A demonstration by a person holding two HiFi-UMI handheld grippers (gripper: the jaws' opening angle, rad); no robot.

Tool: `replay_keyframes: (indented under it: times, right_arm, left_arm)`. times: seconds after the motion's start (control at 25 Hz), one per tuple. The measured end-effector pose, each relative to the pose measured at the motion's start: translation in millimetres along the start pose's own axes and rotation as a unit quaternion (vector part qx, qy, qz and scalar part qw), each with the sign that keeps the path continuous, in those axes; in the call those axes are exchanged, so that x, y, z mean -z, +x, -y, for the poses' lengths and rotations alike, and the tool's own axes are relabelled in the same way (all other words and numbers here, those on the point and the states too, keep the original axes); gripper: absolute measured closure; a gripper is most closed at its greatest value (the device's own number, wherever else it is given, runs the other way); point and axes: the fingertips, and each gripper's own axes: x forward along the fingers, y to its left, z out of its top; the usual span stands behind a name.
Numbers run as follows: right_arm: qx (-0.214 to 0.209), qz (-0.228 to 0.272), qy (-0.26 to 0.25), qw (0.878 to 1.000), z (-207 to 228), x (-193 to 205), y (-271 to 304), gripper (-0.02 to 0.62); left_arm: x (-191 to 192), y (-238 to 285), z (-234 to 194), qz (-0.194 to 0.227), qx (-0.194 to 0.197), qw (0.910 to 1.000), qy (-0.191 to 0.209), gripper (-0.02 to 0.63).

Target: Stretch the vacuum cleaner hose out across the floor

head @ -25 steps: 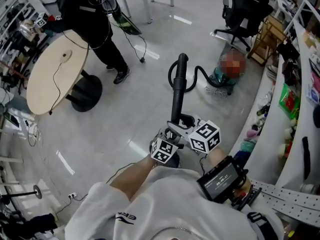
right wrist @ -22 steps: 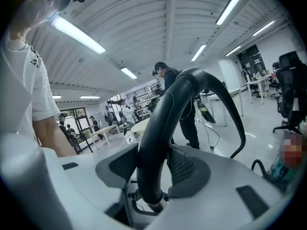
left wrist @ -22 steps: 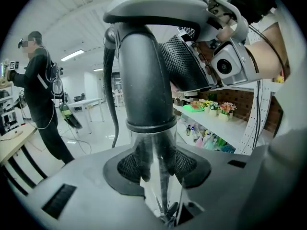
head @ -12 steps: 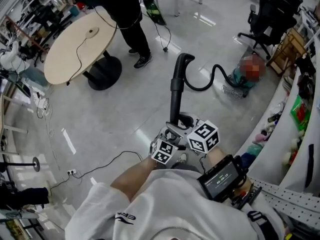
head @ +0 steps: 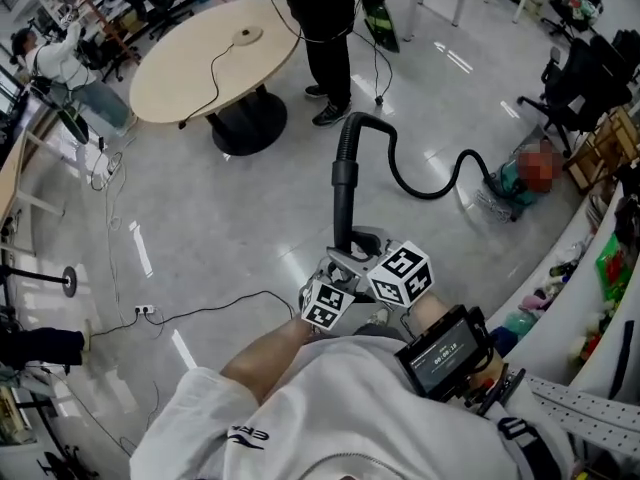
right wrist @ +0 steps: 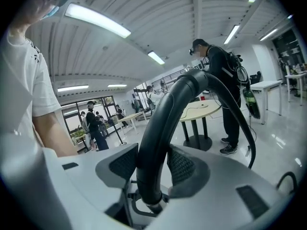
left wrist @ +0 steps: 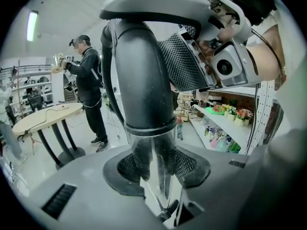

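Note:
The black vacuum wand [head: 343, 203] stands nearly upright in front of me, and both grippers hold its lower end. Its bent top [head: 358, 123] leads into the black hose [head: 430, 190], which sags across the floor to the teal vacuum body [head: 506, 179] at the right. My left gripper [head: 337, 266] is shut on the wand [left wrist: 144, 80], with the mesh pads [left wrist: 125, 166] pressing its clear lower section. My right gripper [head: 364, 248] is shut on the same wand [right wrist: 158, 128] just beside it, pads [right wrist: 181, 166] against it on both sides.
A round beige table [head: 215, 48] on a black foot stands ahead on the left, with a person in black [head: 325, 28] behind it. A thin cable [head: 200, 313] runs over the grey floor at the left. An office chair [head: 590, 73] and curved shelves [head: 600, 298] are on the right.
The view has swung right and backed away. The hose now lies in a longer, flatter curve and the vacuum body sits farther right. Both grippers have kept their hold on the wand.

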Motion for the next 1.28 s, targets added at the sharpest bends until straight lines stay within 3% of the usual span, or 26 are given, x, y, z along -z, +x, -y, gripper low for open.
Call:
replay_keyframes:
  times: [0.44, 0.72, 1.08, 1.28]
  right_arm:
    - [-0.068, -0.031, -0.031, 0.997, -99.9, -14.0, 126.4, 0.408]
    - [-0.137, -0.056, -0.056, 0.987, -165.2, -16.6, 206.9, 0.408]
    - [-0.263, -0.102, -0.090, 0.955, -229.6, -33.1, 287.9, 0.408]
    - [-0.327, -0.119, -0.109, 0.931, -255.9, -30.7, 323.2, 0.408]
  left_arm:
    - [60.6, -112.5, -96.1, 0.001, -0.074, 0.9966, -0.038, 0.463]
    - [105.7, -183.6, -156.5, 0.000, -0.146, 0.9864, -0.075, 0.463]
    - [139.8, -260.8, -228.6, -0.018, -0.275, 0.9508, -0.142, 0.463]
    - [163.5, -289.4, -259.0, -0.030, -0.335, 0.9257, -0.173, 0.463]
